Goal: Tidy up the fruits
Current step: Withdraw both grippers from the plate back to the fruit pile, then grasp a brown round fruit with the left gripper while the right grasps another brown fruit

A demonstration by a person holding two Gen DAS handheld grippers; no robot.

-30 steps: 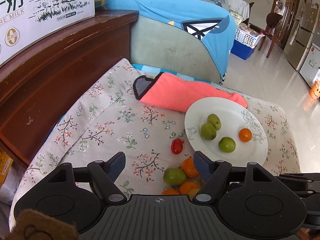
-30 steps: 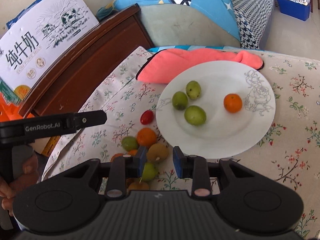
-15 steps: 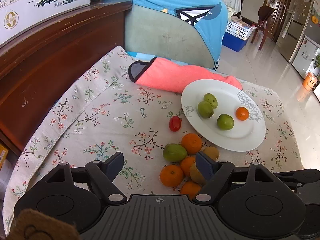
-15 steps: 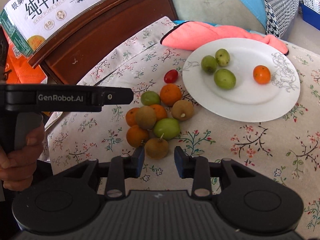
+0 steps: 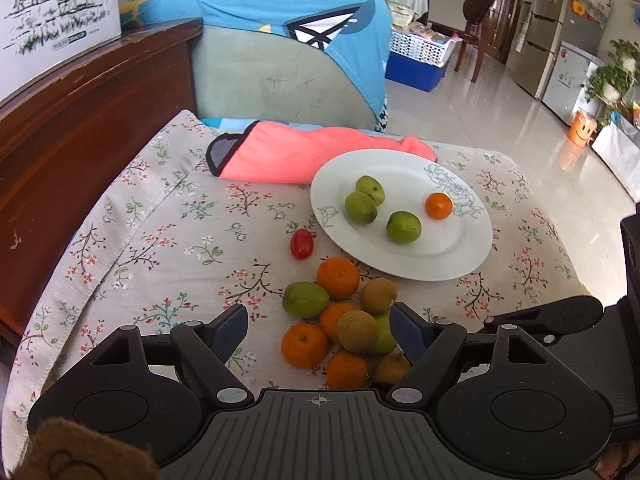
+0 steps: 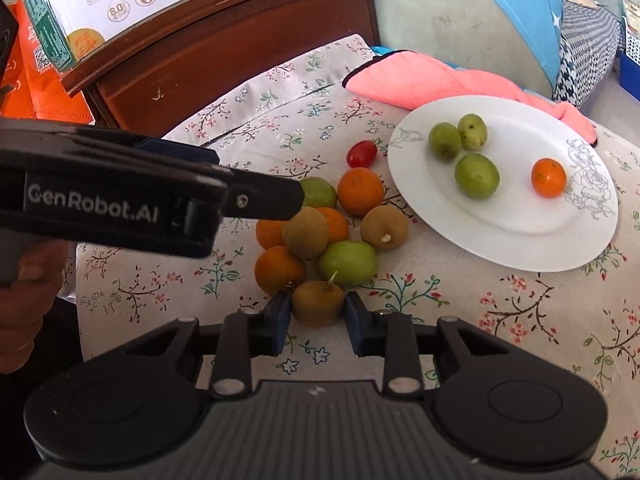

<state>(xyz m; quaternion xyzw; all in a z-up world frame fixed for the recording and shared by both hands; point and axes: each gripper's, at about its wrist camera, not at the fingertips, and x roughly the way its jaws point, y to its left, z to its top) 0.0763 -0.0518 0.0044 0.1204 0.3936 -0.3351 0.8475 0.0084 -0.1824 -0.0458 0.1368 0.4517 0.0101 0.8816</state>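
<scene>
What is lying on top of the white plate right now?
On the white plate lie three green fruits and one small orange. No other fruit is on it. Its far rim touches the pink cloth; what lies beneath the plate is covered.

Bright, soft daylight with glare on the floor (image 5: 500, 128), faint shadows, sharp focus, strong fisheye bending at the edges

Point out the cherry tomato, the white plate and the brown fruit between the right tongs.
cherry tomato (image 6: 361, 153): right wrist view, middle of its red skin.
white plate (image 6: 516, 236): right wrist view, bare near rim.
brown fruit (image 6: 317, 305): right wrist view, its front face.
</scene>
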